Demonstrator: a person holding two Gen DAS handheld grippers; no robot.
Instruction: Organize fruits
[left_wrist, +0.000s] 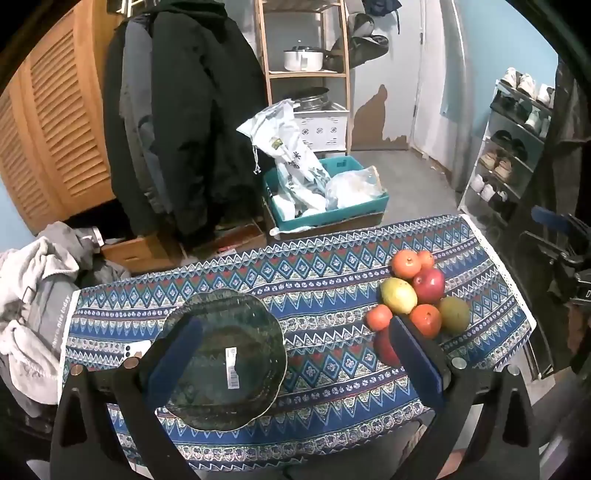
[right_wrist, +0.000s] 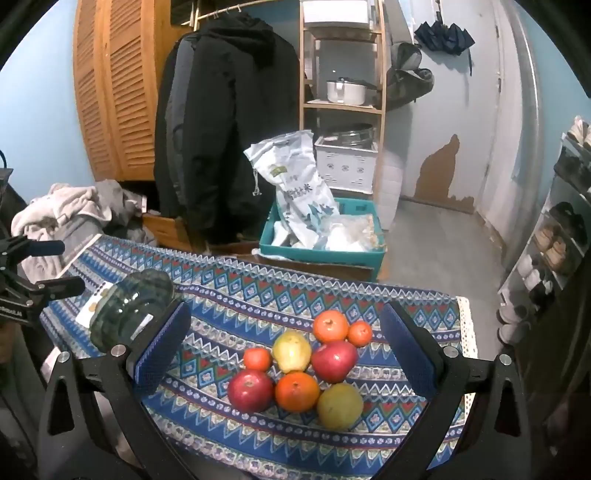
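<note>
A dark green glass bowl stands empty on the blue patterned tablecloth. My left gripper hovers open above it, its left finger over the bowl. To the right lies a cluster of several fruits: oranges, red apples and yellow-green fruits. One apple is partly hidden behind the right finger. My right gripper hangs open over that cluster, with a yellow fruit, an orange and a red apple below it, none touched. The bowl sits to its left.
A white phone lies by the bowl's left edge. Beyond the table's far edge stand a teal crate with bags, hanging coats and a wooden shelf. A shoe rack is at right, piled clothes at left.
</note>
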